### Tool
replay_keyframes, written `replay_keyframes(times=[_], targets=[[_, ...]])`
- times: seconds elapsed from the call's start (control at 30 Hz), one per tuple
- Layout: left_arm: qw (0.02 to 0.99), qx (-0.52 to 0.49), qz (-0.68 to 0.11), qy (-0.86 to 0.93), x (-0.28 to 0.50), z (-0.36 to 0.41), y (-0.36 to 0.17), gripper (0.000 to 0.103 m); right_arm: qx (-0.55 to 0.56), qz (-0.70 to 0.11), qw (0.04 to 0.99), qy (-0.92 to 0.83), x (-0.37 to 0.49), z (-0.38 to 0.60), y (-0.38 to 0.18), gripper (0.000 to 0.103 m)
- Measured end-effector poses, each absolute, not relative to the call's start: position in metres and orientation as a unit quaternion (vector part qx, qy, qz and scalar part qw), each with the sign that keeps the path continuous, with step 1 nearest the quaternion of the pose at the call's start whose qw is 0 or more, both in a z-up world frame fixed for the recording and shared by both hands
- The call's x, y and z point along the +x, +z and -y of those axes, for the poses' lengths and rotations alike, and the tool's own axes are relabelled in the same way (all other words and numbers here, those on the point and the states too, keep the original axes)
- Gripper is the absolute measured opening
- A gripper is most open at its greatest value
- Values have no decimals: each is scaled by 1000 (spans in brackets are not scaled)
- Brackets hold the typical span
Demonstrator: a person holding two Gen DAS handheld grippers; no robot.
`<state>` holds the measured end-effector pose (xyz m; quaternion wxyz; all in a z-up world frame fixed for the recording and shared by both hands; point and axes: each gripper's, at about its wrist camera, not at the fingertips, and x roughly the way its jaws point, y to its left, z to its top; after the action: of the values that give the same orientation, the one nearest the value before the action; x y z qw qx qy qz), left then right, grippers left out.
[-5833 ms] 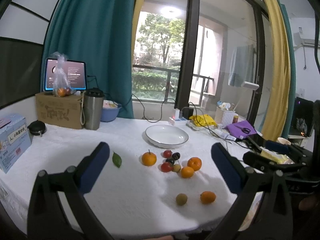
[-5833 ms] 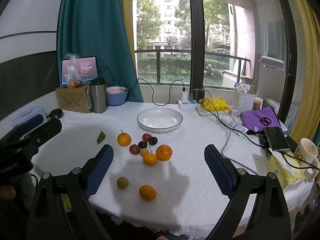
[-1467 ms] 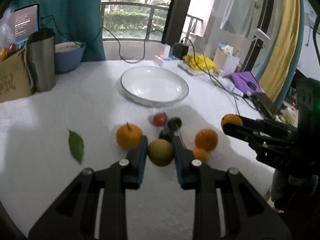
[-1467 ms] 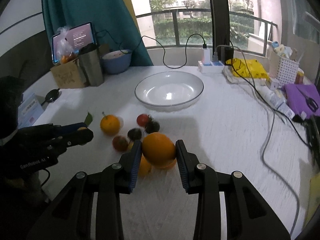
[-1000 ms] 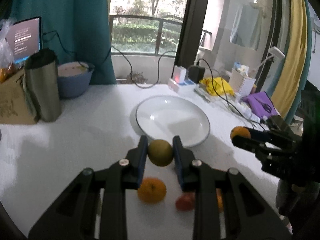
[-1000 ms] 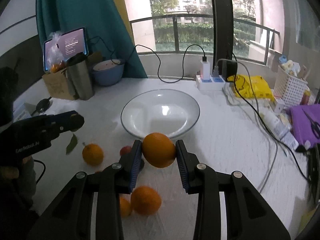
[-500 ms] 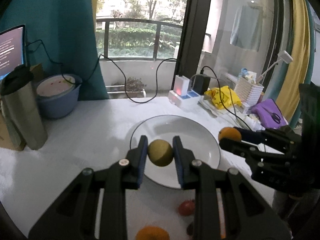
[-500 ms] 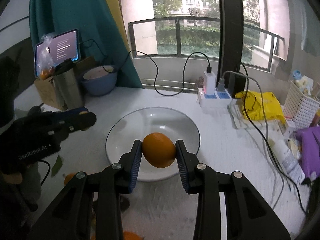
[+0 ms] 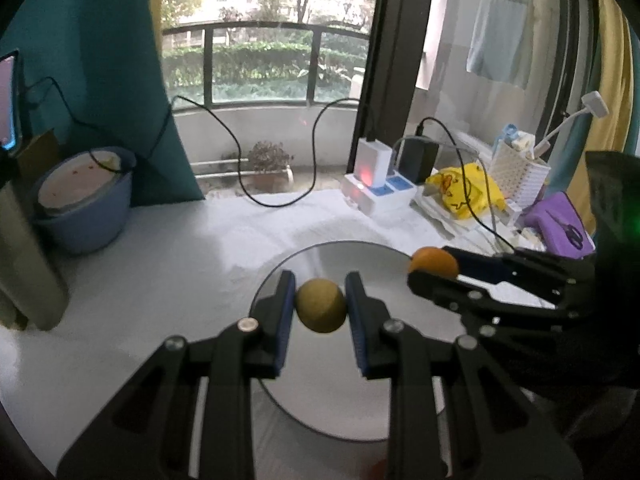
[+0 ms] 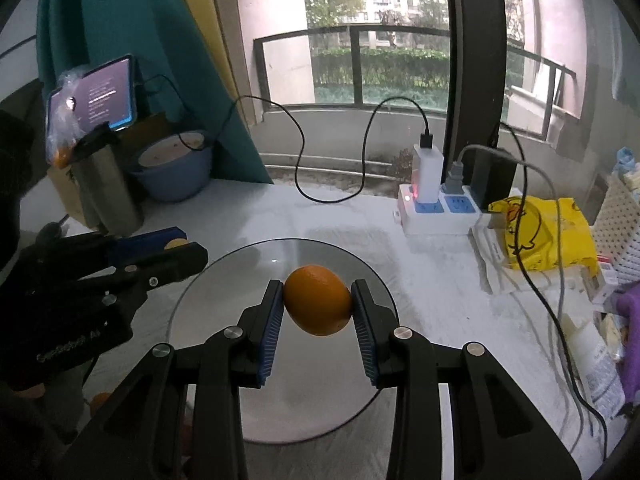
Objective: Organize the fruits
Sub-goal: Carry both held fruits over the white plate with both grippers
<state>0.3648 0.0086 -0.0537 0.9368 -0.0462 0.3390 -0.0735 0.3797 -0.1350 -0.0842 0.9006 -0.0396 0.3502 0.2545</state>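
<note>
While the left gripper (image 9: 321, 307) pinches a yellow-green fruit (image 9: 320, 305) between its jaws above the white plate (image 9: 384, 392), the right gripper (image 10: 317, 306) beside it clamps an orange (image 10: 317, 305) over the same plate.

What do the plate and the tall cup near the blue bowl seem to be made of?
The plate looks like glazed ceramic, possibly glass: smooth, glossy, with a small glint and a thin dark rim. The tall cup looks like brushed stainless steel, dull grey with a soft vertical sheen, under a black lid, probably plastic.
</note>
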Motion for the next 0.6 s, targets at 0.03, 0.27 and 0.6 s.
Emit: replay_keyframes(times=[0.03, 0.27, 0.6], targets=[[935, -41, -343, -76, 369, -7, -54, 27, -38, -354, 900, 253, 384, 135, -87, 37], [920, -31, -385, -71, 393, 3, -68, 27, -31, -381, 890, 249, 407, 132, -103, 37], [904, -45, -422, -59, 409, 5, -80, 28, -17, -397, 887, 236, 420, 133, -113, 37]])
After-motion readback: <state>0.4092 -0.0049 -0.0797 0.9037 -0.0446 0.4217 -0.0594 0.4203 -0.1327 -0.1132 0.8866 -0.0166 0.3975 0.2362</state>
